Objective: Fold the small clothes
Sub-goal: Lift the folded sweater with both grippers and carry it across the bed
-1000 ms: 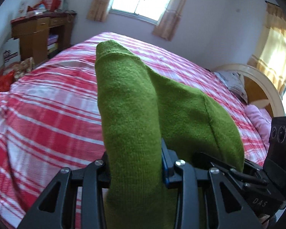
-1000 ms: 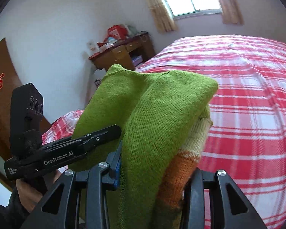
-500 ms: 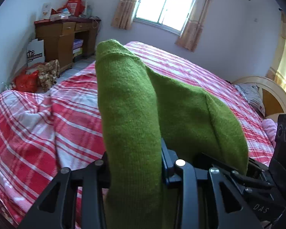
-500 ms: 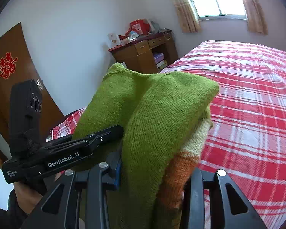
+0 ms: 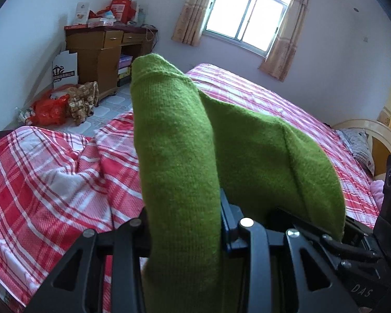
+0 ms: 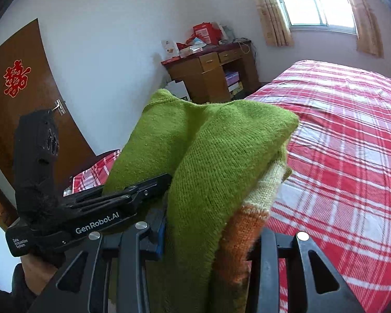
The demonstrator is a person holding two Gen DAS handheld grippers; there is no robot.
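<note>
Between both pairs of jaws, up off the bed, the green knitted garment (image 5: 177, 172) is folded into a thick bundle; left gripper (image 5: 185, 224) is clamped on one green fold, right gripper (image 6: 208, 237) clamped on green, cream and orange layers; the red plaid bedspread (image 6: 352, 156) stretches beyond; further back, a wooden desk (image 5: 101, 52) in the room's corner, then the curtained window (image 5: 247, 18).

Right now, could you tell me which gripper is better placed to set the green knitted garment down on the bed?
Probably the right gripper. Both grip the green knitted garment, but open flat bed lies beside the right one; the left gripper faces rumpled bedding near the edge.
</note>
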